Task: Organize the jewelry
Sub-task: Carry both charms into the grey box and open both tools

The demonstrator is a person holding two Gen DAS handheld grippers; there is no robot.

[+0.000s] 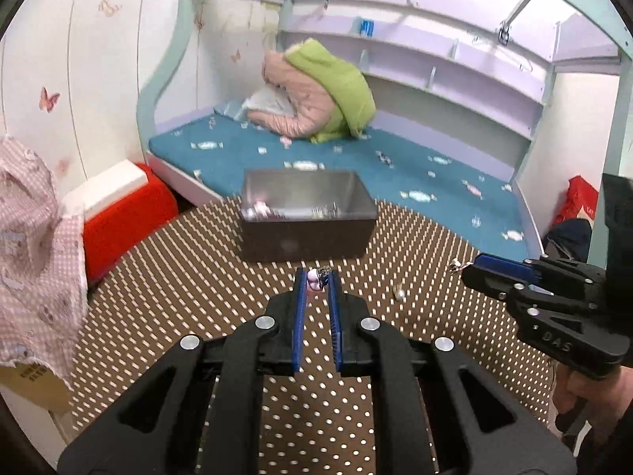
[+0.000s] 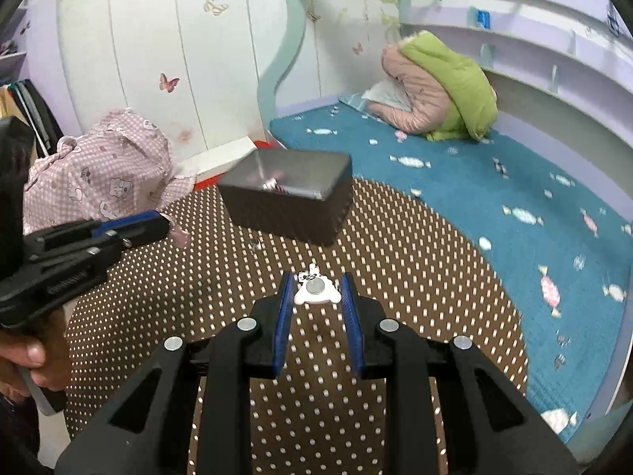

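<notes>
Butterfly-decal wall [image 2: 166, 79], teal bed [image 1: 356, 170], shelves [image 1: 455, 71].

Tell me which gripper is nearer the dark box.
Left. The left gripper sits just in front of the dark box; the right gripper is farther off, toward the box's right.

Brown table [image 1: 166, 308] with white dot pattern. On it: one dark open-topped box [image 1: 306, 233] toward the far edge; one small pale jewelry piece [image 1: 399, 292], lying well apart from the box.
</notes>
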